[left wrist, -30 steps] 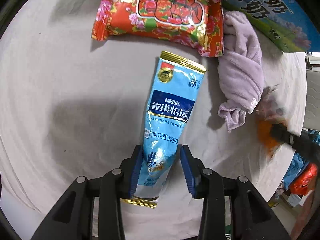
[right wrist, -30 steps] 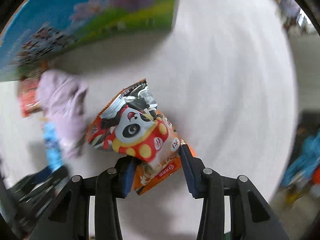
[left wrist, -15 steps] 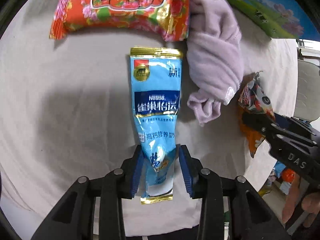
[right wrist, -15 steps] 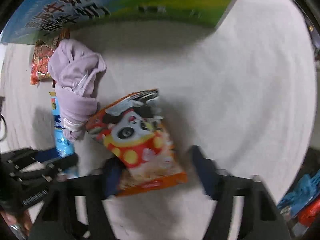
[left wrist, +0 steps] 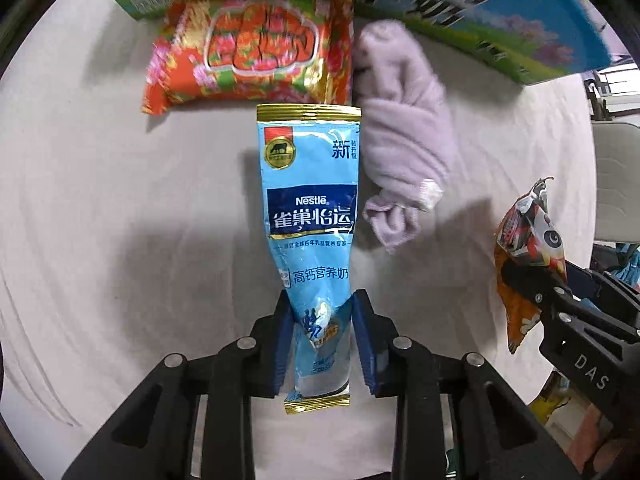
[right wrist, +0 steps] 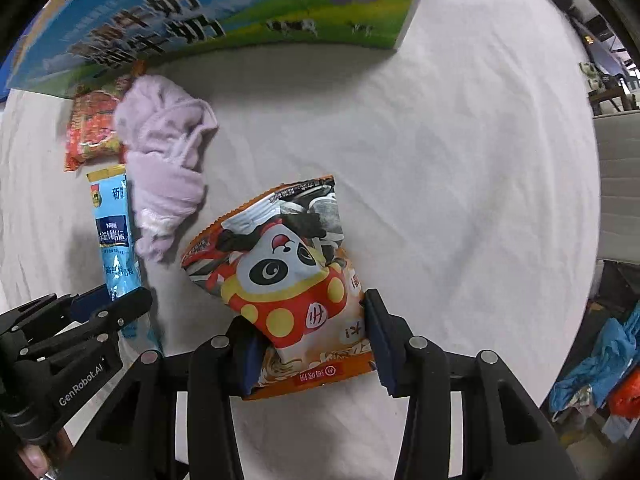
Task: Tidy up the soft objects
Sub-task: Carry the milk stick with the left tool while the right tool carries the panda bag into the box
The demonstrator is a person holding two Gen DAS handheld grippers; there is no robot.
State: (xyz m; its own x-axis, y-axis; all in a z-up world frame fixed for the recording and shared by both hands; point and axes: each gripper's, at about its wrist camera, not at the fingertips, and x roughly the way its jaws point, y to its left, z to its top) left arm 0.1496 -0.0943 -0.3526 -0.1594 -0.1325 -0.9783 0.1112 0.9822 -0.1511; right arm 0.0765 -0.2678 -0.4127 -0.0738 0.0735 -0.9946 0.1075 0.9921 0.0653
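My left gripper [left wrist: 322, 340] is shut on the lower end of a blue Nestle milk-powder sachet [left wrist: 310, 216], which points away from me over the white cloth. My right gripper [right wrist: 308, 344] is shut on an orange panda snack bag [right wrist: 284, 276]. That bag also shows at the right in the left wrist view [left wrist: 528, 248]. A rolled lilac towel [left wrist: 400, 132] lies just right of the sachet. A red floral snack pack [left wrist: 256, 48] lies beyond the sachet's top. The sachet [right wrist: 116, 240] and towel [right wrist: 164, 172] show at the left in the right wrist view.
A large milk carton box [right wrist: 224, 12] with blue and green print stands along the back of the white-clothed table [right wrist: 460, 160]. The table's right edge drops off to a chair and coloured clutter [right wrist: 600, 380] on the floor.
The left gripper drew back and straightened the sachet, bringing the floral pack and box into fuller view. The right gripper closed on the panda bag and carried it nearer the towel.
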